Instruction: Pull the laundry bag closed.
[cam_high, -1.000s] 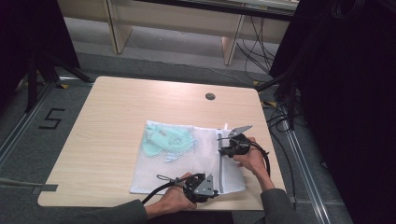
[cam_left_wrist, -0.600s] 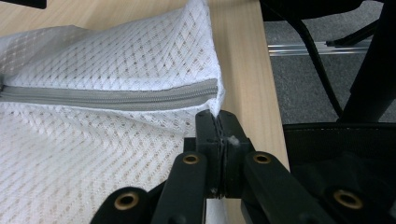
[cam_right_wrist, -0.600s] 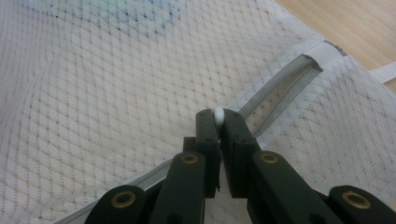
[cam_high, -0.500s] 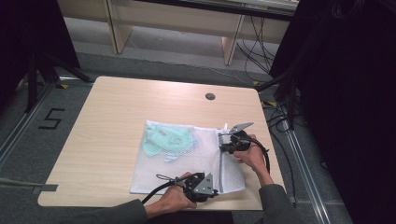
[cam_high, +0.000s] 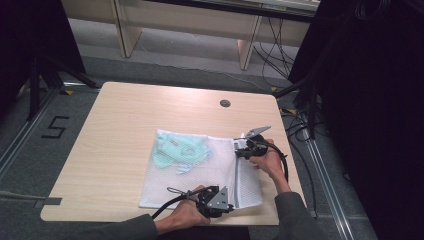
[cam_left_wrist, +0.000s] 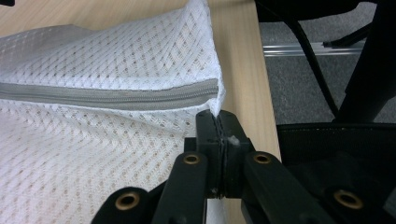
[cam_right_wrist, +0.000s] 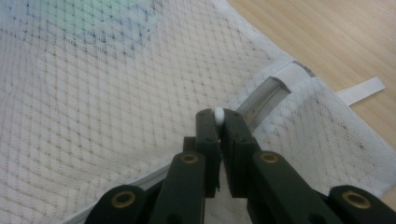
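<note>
A white mesh bag (cam_high: 200, 175) lies flat on the wooden table (cam_high: 125, 130), with a pale green garment (cam_high: 175, 150) inside its far left part. A grey zipper (cam_high: 236, 175) runs along the bag's right side. My left gripper (cam_high: 227, 204) is at the near end of the zipper, shut on the mesh bag's corner (cam_left_wrist: 215, 100) just below the zipper (cam_left_wrist: 116, 98). My right gripper (cam_high: 241, 150) is at the far end, shut on the small white zipper pull (cam_right_wrist: 218, 112) beside the zipper (cam_right_wrist: 264, 95). The green garment (cam_right_wrist: 93, 18) shows through the mesh.
A white fabric loop (cam_right_wrist: 362, 90) sticks out of the bag's far corner onto the wood. The table has a round cable hole (cam_high: 225, 103) at the back. Black cables (cam_high: 295, 130) and dark stands sit off the right edge; the table's right edge is close to both grippers.
</note>
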